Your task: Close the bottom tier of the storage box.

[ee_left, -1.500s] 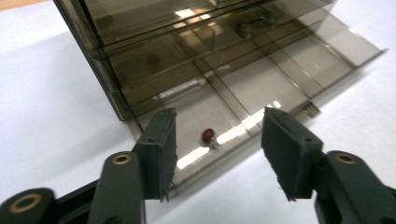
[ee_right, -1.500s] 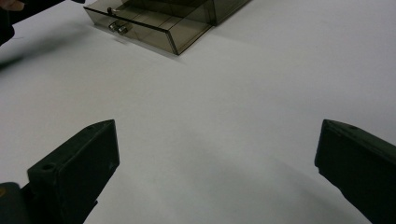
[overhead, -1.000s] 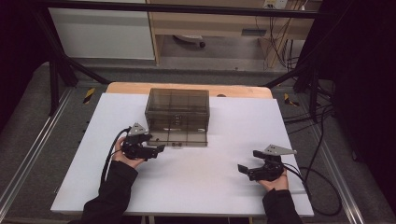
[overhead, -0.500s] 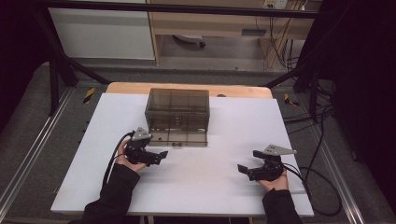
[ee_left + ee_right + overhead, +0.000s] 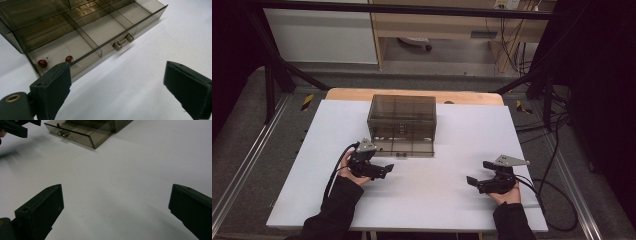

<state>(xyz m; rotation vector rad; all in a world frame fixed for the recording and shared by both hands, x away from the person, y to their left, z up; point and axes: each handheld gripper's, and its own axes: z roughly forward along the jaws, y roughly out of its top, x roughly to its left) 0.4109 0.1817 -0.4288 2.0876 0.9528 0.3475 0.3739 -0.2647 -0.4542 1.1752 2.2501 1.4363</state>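
Smoky drawer [image 5: 100, 37] beyond left fingers [image 5: 53, 82], apart

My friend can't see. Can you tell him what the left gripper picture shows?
A smoky see-through plastic drawer, pulled out and split into compartments, holds two small red beads in its near corner. A little metal knob sticks out of its front. The left gripper hangs over the white table with its black fingers wide apart and nothing between them.

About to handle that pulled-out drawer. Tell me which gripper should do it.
Left, probably. The left gripper is open beside the drawer, facing its handle. The right gripper sits far across the table.
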